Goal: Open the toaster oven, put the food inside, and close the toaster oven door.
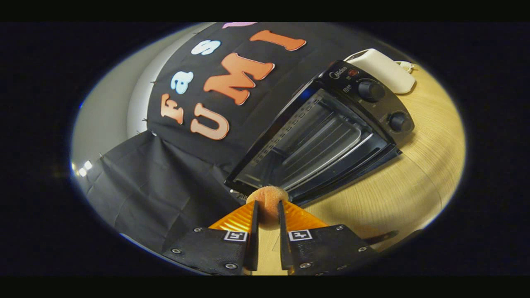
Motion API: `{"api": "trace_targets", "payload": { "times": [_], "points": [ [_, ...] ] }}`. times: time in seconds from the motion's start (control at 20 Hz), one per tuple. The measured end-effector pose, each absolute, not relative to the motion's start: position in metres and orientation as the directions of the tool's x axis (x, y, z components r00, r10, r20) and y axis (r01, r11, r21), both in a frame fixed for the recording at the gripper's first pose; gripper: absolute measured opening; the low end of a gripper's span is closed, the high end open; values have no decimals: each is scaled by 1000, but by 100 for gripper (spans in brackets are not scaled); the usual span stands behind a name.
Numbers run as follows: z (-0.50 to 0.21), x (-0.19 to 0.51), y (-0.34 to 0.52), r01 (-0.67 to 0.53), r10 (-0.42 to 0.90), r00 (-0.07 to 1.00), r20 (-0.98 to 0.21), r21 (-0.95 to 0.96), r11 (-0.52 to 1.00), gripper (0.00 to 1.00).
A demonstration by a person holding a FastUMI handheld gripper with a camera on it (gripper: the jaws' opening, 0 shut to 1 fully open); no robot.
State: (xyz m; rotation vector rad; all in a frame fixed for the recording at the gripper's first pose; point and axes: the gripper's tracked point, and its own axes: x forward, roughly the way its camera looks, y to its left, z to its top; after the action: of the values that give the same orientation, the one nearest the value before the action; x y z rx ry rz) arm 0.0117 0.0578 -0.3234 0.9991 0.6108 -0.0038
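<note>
Tongs: the tongs (268, 203) are seen at the bottom centre of the frame, closed to a narrow gap, with both fingers (253, 223) pressed against the sides of a round piece of food.
Food: the food (268, 198), a tan, rough-crusted, bun-like piece, is held between the fingertips and is raised above the worktop, just in front of the lower left corner of the toaster oven's opening.
Toaster oven: the toaster oven (327, 136) is seen tilted across the centre and upper right of the frame, beyond the fingers; it is black and is set on the worktop.
Door: the door (352, 174) is folded down and open at the oven's near edge, so that the cavity is exposed.
Cavity: a wire rack (323, 145) is seen inside the cavity, with metal bars running across it.
Controls: two round knobs (370, 90) are set one after the other on the panel at the oven's right end, in the upper right of the frame.
White object: a white block-shaped object (383, 68) with a cord is lying behind the oven, at the upper right.
Worktop: the worktop (414, 182) is of pale wood grain and is seen across the right and lower right of the frame.
Booth wall: black cloth (157, 186) is hung across the left and upper centre, behind the oven.
</note>
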Motion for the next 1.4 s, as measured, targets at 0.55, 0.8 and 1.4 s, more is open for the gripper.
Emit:
{"api": "trace_targets", "payload": {
  "times": [0.55,0.8,1.4],
  "points": [
    [-363,93,4,371,110,841,-529,714,594,21],
    [-382,95,-21,410,-3,830,-557,606,682,21],
    [-340,81,-24,296,-63,865,-497,405,865,71]
  ]
}}
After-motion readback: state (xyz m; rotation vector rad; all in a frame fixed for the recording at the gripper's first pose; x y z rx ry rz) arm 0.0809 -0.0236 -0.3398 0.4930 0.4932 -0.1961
